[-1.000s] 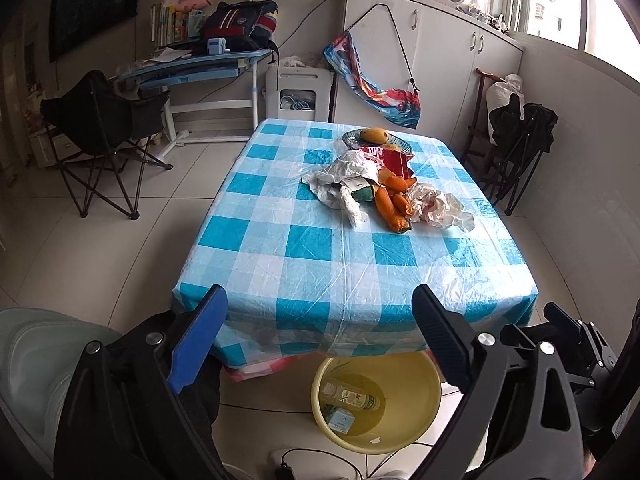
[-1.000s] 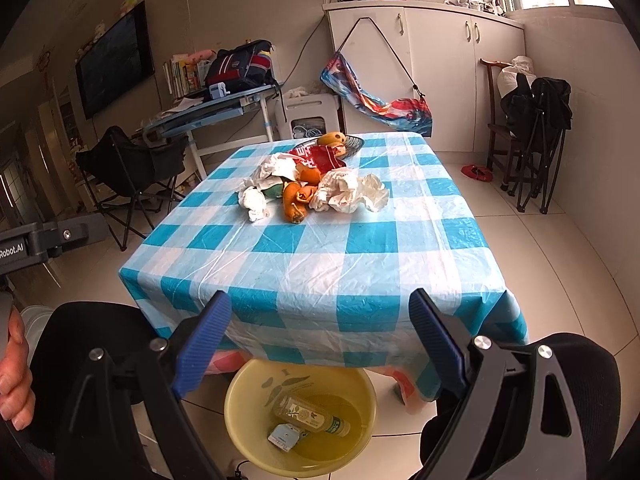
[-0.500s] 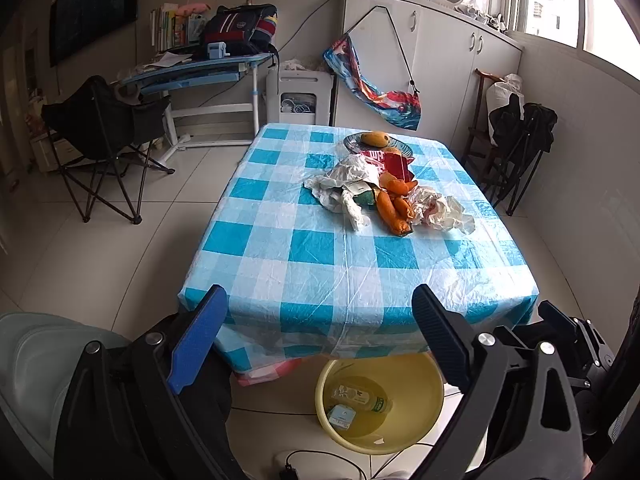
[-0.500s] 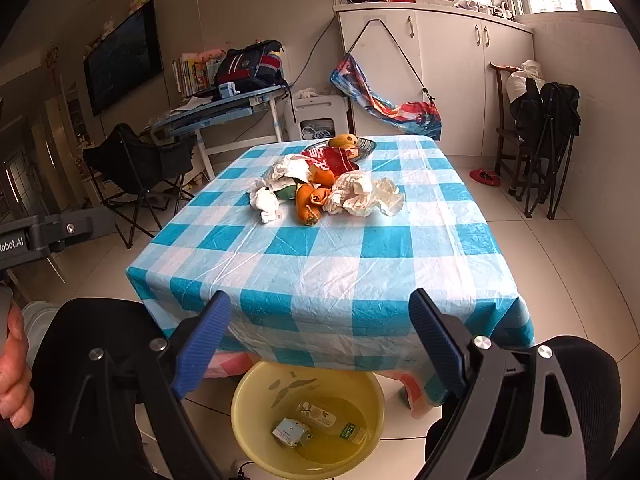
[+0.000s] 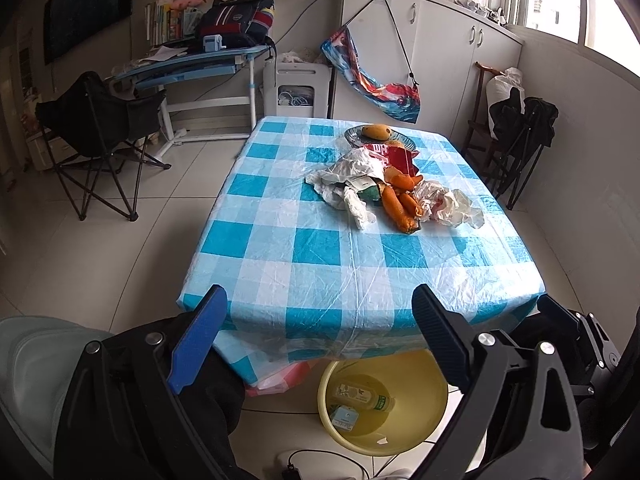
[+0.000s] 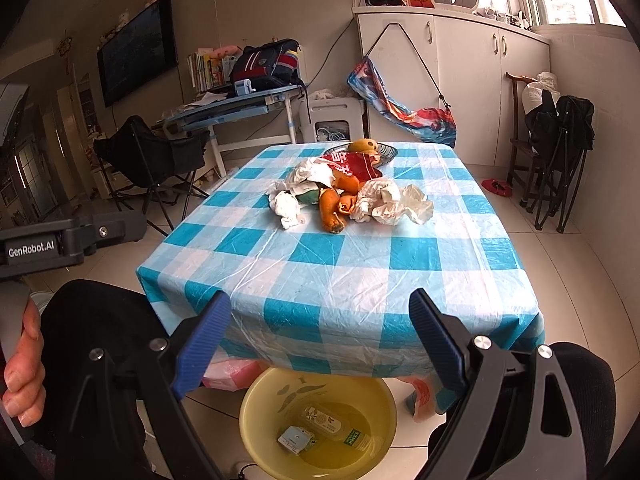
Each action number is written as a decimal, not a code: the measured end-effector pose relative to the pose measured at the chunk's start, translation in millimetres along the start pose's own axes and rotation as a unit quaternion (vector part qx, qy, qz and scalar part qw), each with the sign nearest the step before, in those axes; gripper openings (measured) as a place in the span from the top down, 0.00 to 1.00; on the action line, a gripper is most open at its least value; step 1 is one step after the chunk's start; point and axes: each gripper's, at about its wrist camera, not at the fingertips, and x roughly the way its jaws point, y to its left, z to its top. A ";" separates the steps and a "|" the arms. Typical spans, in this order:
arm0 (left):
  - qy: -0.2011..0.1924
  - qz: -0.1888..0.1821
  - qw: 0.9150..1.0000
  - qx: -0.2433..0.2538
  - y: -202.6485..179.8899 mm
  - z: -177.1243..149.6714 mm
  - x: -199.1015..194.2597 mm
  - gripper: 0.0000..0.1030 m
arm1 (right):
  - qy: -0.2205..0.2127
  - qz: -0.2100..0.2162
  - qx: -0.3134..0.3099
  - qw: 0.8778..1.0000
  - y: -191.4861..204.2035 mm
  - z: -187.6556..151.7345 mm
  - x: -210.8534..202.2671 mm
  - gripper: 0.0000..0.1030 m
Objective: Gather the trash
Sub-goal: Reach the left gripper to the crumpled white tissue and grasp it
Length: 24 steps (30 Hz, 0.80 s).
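Trash pile (image 5: 384,188) sits mid-desk, well ahead of both grippers; left gripper (image 5: 320,344) and right gripper (image 6: 320,344) w/ jaws spread, nothing between; orange peel (image 6: 330,210) long axis runs roughly toward the grippers; neither clearly nearer; yellow basin (image 6: 256,408) below desk's near edge, holding 2 items.

"GenRobot.AI" reads in white on the black device bar (image 6: 68,240) at the left edge of the right wrist view. Print on the red packet (image 6: 354,164) and the bottle label (image 6: 354,438) is too small to read.
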 end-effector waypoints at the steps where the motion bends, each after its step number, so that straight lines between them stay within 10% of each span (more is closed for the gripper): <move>1: -0.001 0.000 1.000 0.001 0.7 1.3 0.3 0.12 | -0.001 -0.001 0.000 1.000 0.2 1.3 -0.2 0.16; 10: 0.009 0.004 1.000 -0.002 10.8 33.4 33.0 0.12 | 0.000 0.003 0.000 1.000 -9.8 20.7 4.1 0.16; 24: 0.095 -0.008 0.995 -0.009 -3.1 73.8 200.4 0.13 | 0.067 -0.023 0.021 0.997 -60.7 74.8 101.7 0.16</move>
